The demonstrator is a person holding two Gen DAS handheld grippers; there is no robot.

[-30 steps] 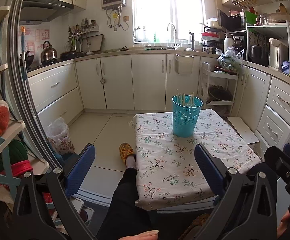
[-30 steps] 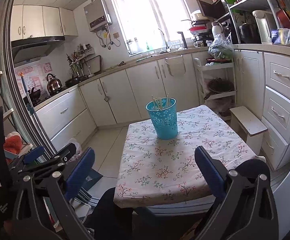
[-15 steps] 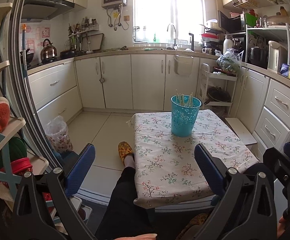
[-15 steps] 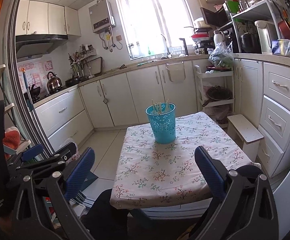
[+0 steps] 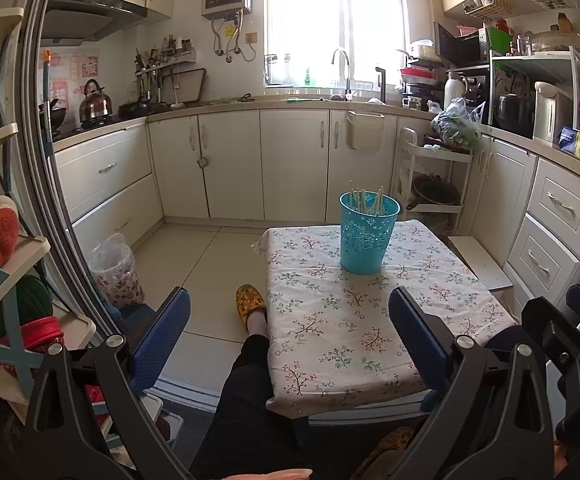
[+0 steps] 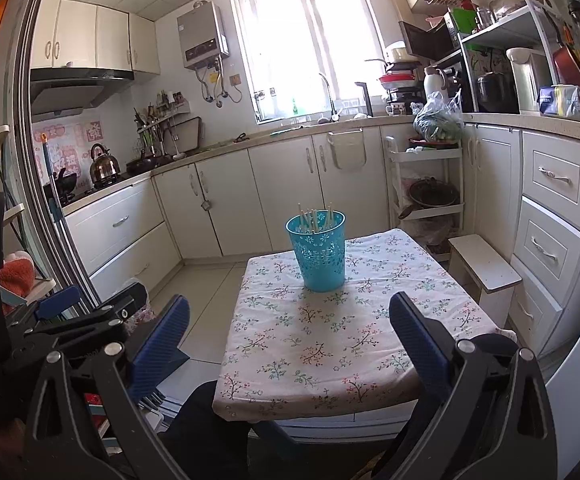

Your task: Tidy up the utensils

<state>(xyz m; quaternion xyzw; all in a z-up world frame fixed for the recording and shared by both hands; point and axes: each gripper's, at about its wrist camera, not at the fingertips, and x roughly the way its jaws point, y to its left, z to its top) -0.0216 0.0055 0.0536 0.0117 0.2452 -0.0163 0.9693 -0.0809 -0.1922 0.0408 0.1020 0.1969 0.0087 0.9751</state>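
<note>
I am holding both grippers back from the counter (image 5: 330,344), well short of the work. The left gripper (image 5: 290,344) is pointing past the counter's left edge, its fingers (image 5: 161,344) standing wide apart with nothing between them. The right gripper (image 6: 290,344) is pointing squarely over the cloth, its fingers (image 6: 418,344) likewise spread and empty.

The task's thing, a turquoise basket (image 6: 320,254), is standing upright toward the far side of the counter, well apart from both grippers. From the right gripper it is lying ahead and close to the centre line; from the left gripper it is lying ahead and off to the right (image 5: 368,236). I am judging the right gripper the better placed for a straight approach.

Pale chopsticks (image 6: 314,218) are standing in the basket, long axes near vertical, tips showing just above the rim and leaning loosely against one another. I cannot count them. No loose utensils are showing on the cloth, so the sorting appears largely done.

Materials: the basket is looking like thin moulded plastic, tapered, its wall pierced in a floral pattern, probably light and easy to tip. The chopsticks are slender and smooth. The counter is wearing a soft floral cloth, draped over the edges, which may slide or bunch under a push.
</note>
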